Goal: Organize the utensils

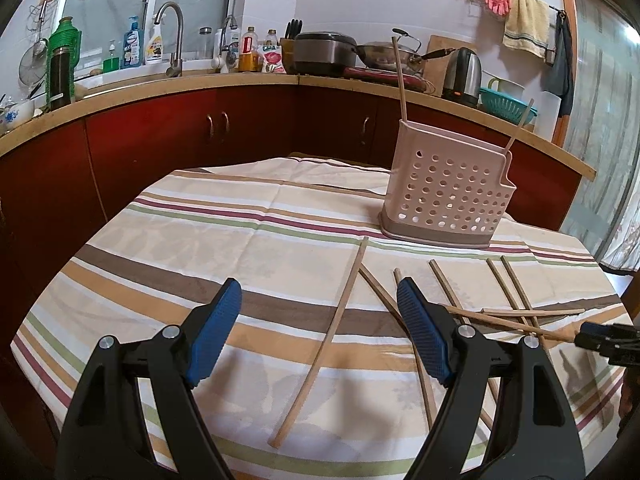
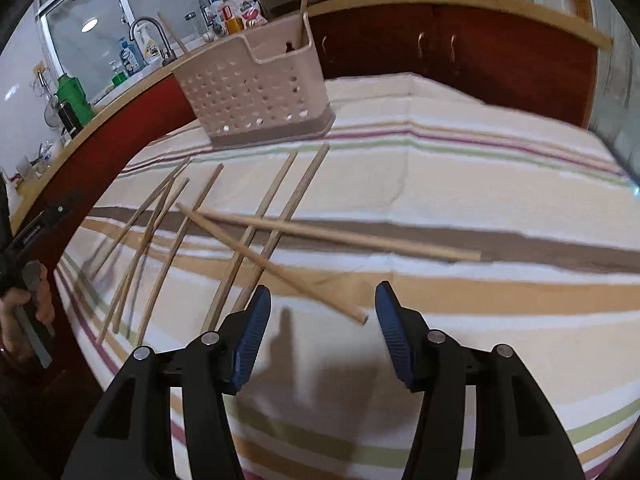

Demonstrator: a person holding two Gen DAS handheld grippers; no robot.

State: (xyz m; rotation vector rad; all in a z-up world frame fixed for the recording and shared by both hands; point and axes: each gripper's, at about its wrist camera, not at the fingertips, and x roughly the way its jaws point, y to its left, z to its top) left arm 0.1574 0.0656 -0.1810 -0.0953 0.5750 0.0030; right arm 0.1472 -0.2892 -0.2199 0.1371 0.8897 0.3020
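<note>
Several wooden chopsticks [image 2: 256, 236] lie scattered on the striped tablecloth [image 2: 460, 184]. A pink perforated utensil holder [image 1: 448, 192] stands at the back of the table, also seen in the right wrist view [image 2: 256, 92], with two chopsticks [image 1: 400, 80] upright in it. My left gripper [image 1: 320, 286] hovers open above one long chopstick [image 1: 320, 356] without touching it. My right gripper [image 2: 323, 292] is open, and the near end of a crossed chopstick [image 2: 352, 312] lies between its pads with a gap on both sides. In the left wrist view the right gripper [image 1: 608, 340] shows at the right edge.
Red cabinets [image 1: 160, 136] and a counter with a sink tap [image 1: 174, 36], bottles, pots and a kettle [image 1: 464, 76] wrap around the table's far side. A person's hand [image 2: 24, 300] holds the left gripper at the table's left edge.
</note>
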